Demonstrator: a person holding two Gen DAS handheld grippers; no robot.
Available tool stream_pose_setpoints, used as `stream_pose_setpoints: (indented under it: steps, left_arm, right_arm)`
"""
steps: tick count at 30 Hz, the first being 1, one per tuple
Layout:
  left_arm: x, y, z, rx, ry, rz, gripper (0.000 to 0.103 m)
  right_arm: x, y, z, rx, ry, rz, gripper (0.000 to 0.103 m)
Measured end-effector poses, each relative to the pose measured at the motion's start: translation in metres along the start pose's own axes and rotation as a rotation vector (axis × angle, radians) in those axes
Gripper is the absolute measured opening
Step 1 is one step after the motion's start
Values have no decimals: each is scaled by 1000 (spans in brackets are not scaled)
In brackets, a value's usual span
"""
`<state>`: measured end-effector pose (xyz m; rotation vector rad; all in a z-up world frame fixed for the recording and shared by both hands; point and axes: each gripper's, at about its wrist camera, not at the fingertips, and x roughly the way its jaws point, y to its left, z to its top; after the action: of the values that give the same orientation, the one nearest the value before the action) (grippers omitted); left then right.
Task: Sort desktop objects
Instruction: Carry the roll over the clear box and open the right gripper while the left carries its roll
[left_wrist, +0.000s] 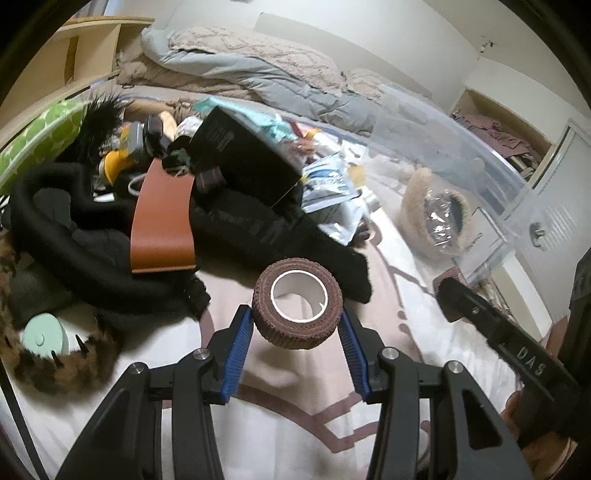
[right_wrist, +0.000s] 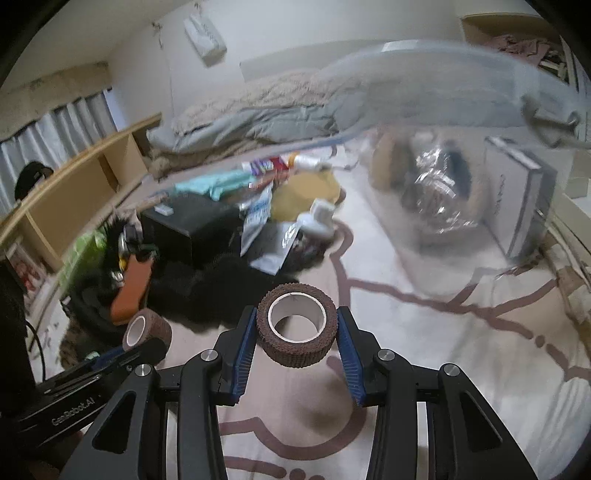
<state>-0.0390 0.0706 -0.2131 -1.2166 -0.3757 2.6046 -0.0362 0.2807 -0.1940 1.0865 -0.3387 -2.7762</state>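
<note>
A brown bandage roll (left_wrist: 298, 303) with a white core hangs above the bed sheet, and my left gripper (left_wrist: 297, 325) is shut on it, blue pads pressed to both sides. A second brown bandage roll (right_wrist: 297, 328) is held the same way by my right gripper (right_wrist: 297, 334), shut on it above the sheet. In the right wrist view the left gripper's roll (right_wrist: 147, 329) shows at lower left. In the left wrist view the right gripper's finger (left_wrist: 480, 314) shows at right, a corner of its roll just visible beyond it.
A pile of clutter lies ahead on the sheet: a black box (left_wrist: 243, 155), a tan leather strap (left_wrist: 162, 218), black fabric (left_wrist: 74, 229), packets (left_wrist: 332, 192). A clear plastic bin (right_wrist: 461, 192) holding a fluffy item and a white box stands at right. Folded bedding (left_wrist: 258, 70) lies behind.
</note>
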Motion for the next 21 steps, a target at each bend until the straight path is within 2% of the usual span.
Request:
stream_pose_setpoints:
  steps: [16,21]
  left_arm:
    - [-35,-38,20,124,-68,-84,47]
    - [-43,-53,33,159,-103,-98,47]
  right_arm:
    - [-92,-47,41,32,-225,4,43]
    - [-113,-64,68,16,-287,-16,43]
